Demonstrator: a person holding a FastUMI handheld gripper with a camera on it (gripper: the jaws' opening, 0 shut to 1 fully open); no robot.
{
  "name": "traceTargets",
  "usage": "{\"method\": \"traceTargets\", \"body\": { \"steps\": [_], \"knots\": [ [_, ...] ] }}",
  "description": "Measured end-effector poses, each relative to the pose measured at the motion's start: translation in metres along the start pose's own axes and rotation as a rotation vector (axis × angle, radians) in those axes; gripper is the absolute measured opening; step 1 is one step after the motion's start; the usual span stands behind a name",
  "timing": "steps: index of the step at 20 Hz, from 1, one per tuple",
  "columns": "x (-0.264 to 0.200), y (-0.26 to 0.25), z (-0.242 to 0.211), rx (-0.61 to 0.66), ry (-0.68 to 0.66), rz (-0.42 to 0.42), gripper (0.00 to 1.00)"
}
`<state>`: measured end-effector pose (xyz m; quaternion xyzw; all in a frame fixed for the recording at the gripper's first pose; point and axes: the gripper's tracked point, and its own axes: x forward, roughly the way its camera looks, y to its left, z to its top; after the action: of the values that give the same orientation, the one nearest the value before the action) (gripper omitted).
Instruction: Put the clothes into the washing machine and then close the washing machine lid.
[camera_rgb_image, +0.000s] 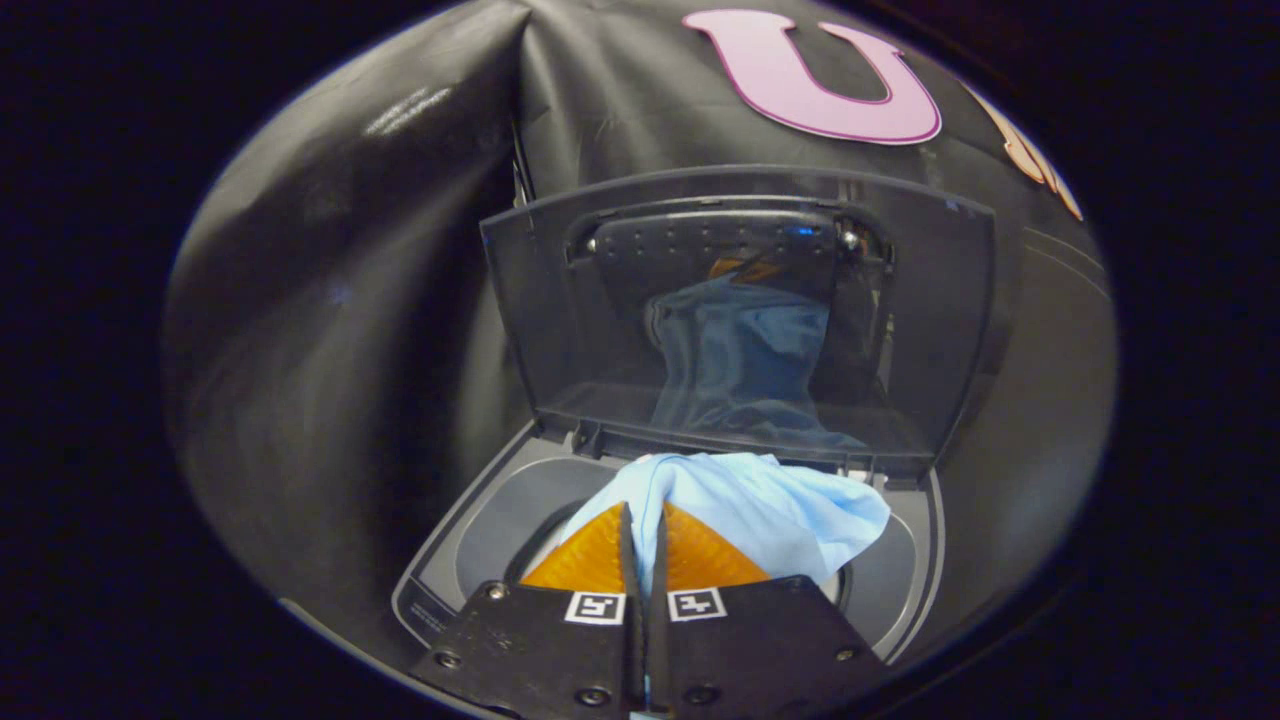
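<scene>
Nearest the lens, the gripper (645, 520) has its two fingers (627, 545) drawn almost fully together, with only a thin slit left between them, and a light blue garment (770, 505) is pinched in that slit. A sliver of the same blue cloth shows low down between the finger bases, so both fingers press on the fabric.

From the fingertips the garment spreads ahead and off to the right — a loose, rumpled drape hanging over the round opening of the washing machine (480, 545). Its right edge lies over the far right part of the tub's rim; whether the cloth touches the rim or hangs just above it cannot be told.

Beyond the cloth the washing machine lid (930, 320) stands raised, close to upright, hinged along the back edge of the machine's top. Its dark, glossy inner face mirrors the blue fabric.

Black booth cloth (330, 330) hangs behind and to both sides of the machine — folded into a corner just left of the lid.
</scene>
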<state>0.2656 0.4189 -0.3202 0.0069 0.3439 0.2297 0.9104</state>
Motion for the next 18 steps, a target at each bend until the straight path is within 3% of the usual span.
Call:
{"method": "traceTargets", "body": {
  "steps": [7, 9, 15, 18],
  "knots": [
    [0.003, -0.005, -0.012, 0.007, 0.018, -0.017, 0.03],
    [0.001, -0.011, -0.015, 0.005, 0.033, -0.037, 0.09],
    [-0.009, -0.02, 0.001, 0.0, -0.019, -0.056, 0.77],
    [-0.017, -0.025, 0.021, -0.002, -0.066, -0.071, 0.78]
  ]
}}
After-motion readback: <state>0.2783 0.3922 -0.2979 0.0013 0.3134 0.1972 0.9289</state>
